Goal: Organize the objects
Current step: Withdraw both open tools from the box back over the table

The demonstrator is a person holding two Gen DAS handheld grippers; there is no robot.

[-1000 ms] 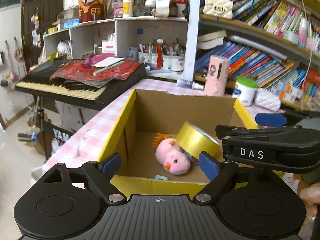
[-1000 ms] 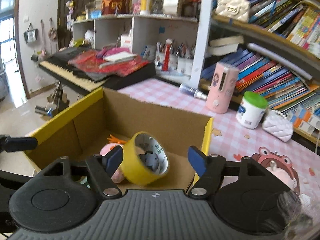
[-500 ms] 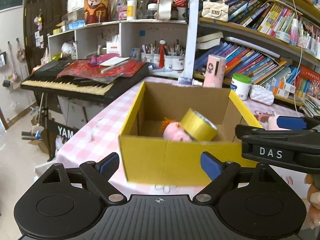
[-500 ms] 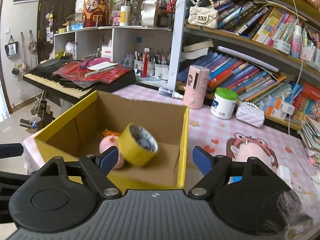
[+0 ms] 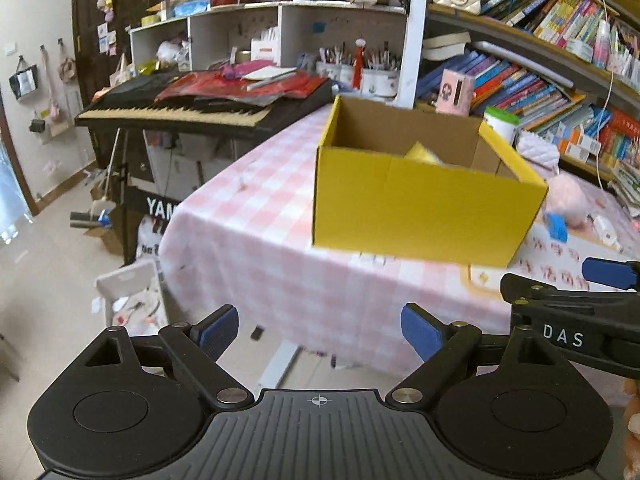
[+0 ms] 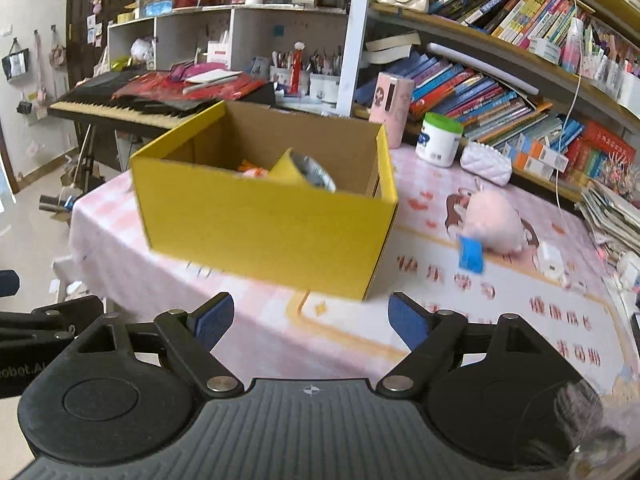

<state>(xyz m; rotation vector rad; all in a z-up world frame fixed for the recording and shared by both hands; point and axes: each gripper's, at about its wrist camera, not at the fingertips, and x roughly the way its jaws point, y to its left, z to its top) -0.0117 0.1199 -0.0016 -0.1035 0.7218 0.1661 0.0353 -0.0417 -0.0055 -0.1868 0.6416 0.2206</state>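
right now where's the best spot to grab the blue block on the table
Grip the blue block across its two side faces, coming from above. It stands clear of the box, but the pink plush sits right behind it, so a front-to-back pinch looks crowded.

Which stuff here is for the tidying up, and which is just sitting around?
For the tidying:
- yellow cardboard box
- yellow tape roll inside it
- pink plush toy on the table
- blue block beside it

Just sitting around:
- keyboard piano
- books
- white jar with green lid
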